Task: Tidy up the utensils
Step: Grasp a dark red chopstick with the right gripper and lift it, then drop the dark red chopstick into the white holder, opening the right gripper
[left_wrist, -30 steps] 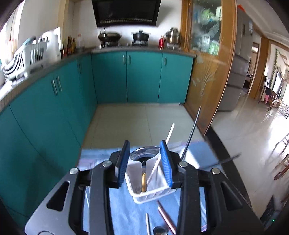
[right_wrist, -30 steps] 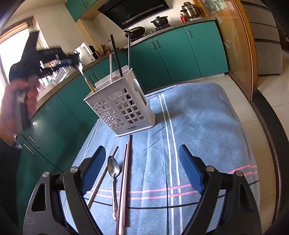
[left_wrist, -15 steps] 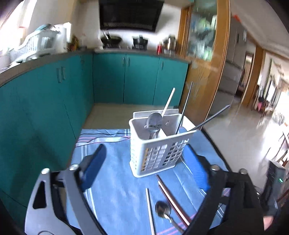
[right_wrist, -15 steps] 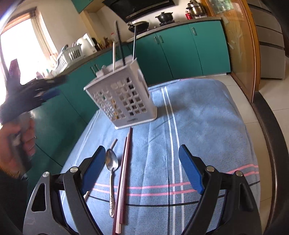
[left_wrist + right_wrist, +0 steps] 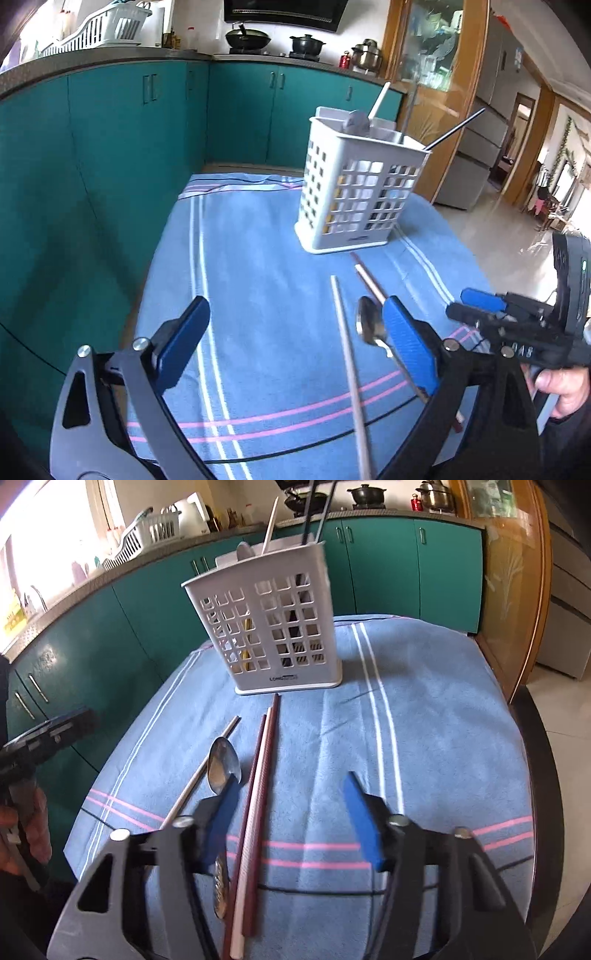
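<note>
A white slotted utensil caddy [image 5: 360, 192] [image 5: 275, 627] stands upright on the blue striped cloth [image 5: 266, 280] [image 5: 424, 716], holding a spoon and several chopsticks. On the cloth in front of it lie a steel spoon [image 5: 369, 326] [image 5: 223, 762], a silver chopstick [image 5: 349, 365] [image 5: 201, 771] and dark red and pink chopsticks [image 5: 258, 786] [image 5: 369, 282]. My left gripper [image 5: 295, 343] is open and empty, low over the cloth. My right gripper [image 5: 291, 812] is open and empty just above the red chopsticks; it also shows in the left wrist view [image 5: 480, 306].
Teal kitchen cabinets [image 5: 110, 129] [image 5: 388, 561] run along the left and back. The stove holds pots [image 5: 306, 42]. A white dish rack [image 5: 144, 535] sits on the counter. A wooden door frame [image 5: 517, 590] stands at the right. The cloth's edges drop off to the floor.
My left gripper has let go of the spoon into the caddy, opened wide and pulled back and down towards the loose utensils. My right gripper has moved forward over the chopsticks.
</note>
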Demonstrator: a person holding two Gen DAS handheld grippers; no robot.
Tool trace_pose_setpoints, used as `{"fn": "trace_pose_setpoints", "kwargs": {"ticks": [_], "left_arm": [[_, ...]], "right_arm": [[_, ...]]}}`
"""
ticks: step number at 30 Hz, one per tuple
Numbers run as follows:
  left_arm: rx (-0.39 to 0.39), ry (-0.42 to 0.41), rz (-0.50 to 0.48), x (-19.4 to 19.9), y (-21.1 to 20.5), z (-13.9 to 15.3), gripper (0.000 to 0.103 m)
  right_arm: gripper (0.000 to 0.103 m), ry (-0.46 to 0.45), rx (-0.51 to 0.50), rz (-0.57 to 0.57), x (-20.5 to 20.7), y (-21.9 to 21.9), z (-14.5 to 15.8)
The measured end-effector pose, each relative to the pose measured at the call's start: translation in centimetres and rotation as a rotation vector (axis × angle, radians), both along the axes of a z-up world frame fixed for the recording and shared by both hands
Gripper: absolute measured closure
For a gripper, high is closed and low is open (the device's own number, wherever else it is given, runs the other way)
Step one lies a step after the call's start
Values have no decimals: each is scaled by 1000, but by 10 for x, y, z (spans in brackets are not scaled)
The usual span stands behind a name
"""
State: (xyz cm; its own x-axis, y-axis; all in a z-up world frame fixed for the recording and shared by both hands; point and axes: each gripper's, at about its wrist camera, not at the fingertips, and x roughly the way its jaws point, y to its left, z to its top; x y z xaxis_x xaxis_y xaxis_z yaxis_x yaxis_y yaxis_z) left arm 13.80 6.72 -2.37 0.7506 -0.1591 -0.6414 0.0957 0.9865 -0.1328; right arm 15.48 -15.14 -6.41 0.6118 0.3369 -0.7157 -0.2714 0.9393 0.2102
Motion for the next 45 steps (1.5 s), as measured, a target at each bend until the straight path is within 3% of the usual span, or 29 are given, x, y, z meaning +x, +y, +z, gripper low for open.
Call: {"fn": "trace_pose_setpoints", "kwargs": {"ticks": [2, 6, 9, 19, 30, 34, 45], "left_arm": [[-19, -12, 13, 1, 6, 5, 10], [-66, -64, 15, -7, 17, 17, 10], [-63, -72, 31, -7, 22, 20, 10], [-104, -77, 63, -1, 40, 27, 10], [-118, -68, 75, 1, 44, 25, 10], [-124, -65, 75, 1, 46, 25, 10], [-61, -57, 61, -1, 31, 21, 10]], "right_arm": [[57, 11, -15, -2, 14, 10, 3], [81, 58, -119, 17, 58, 45, 0], [92, 102, -191, 19, 91, 70, -7], [97, 197, -283, 0, 141, 96, -27], [98, 208, -252, -10, 154, 90, -30], [98, 166, -204, 8, 138, 83, -7], [98, -133, -35, 81, 21, 26, 145]]}}
